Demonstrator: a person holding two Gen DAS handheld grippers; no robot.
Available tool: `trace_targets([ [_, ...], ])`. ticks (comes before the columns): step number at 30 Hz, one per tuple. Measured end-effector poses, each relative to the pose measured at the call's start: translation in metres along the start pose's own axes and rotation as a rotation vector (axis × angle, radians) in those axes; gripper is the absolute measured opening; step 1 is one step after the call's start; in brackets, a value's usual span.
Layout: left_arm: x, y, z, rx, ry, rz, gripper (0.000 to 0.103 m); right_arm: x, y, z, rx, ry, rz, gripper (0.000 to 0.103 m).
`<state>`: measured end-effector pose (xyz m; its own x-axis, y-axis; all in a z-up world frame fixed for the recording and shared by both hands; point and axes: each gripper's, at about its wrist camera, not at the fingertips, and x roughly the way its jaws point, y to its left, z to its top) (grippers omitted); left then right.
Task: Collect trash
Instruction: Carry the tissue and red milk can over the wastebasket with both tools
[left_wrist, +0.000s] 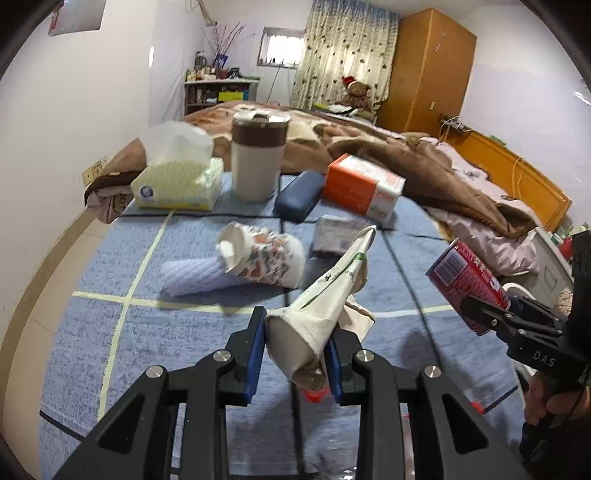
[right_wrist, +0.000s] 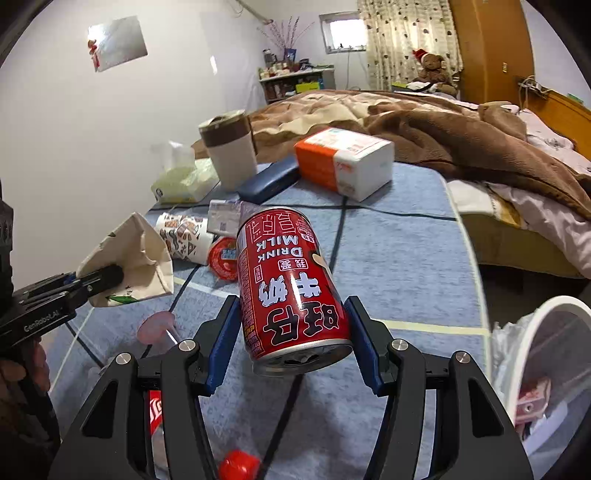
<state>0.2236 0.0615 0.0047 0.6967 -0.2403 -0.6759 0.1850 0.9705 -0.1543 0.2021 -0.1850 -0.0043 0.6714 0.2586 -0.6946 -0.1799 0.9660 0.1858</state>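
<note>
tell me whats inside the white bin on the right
Inside the white bin a clear liner and a pinkish carton show. Anything deeper is hidden by the rim and the frame edge.

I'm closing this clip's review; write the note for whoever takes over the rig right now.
Left gripper: shut on a crushed paper cup, lifted off the table.
Right gripper: shut on a red milk can, also lifted.
White bin: at the right, some trash already inside.
Left on the blue cloth: printed paper cup, red jelly cup, plastic bottle.
</note>
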Motion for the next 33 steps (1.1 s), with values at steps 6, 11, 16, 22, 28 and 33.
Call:
trace_targets([
  [6,-0.017,-0.029,0.003,0.038,-0.03,-0.033,0.031,-0.03,-0.017,-0.004,0.034,-0.047,-0.013,0.058],
  [11,-0.027,-0.057,0.003,0.075,-0.053,-0.065,0.031,-0.051,-0.031,-0.008,0.051,-0.08,-0.037,0.059],
  [16,-0.033,-0.087,0.004,0.113,-0.063,-0.104,0.031,-0.074,-0.052,-0.015,0.087,-0.115,-0.07,0.059],
  [22,-0.038,-0.131,-0.001,0.163,-0.07,-0.16,0.031,-0.098,-0.077,-0.024,0.126,-0.137,-0.134,0.059],
  [28,-0.031,-0.182,-0.008,0.219,-0.055,-0.232,0.031,-0.116,-0.104,-0.038,0.154,-0.144,-0.221,0.059],
  [33,-0.023,-0.221,-0.013,0.263,-0.032,-0.285,0.031,-0.126,-0.13,-0.049,0.204,-0.146,-0.274,0.059],
])
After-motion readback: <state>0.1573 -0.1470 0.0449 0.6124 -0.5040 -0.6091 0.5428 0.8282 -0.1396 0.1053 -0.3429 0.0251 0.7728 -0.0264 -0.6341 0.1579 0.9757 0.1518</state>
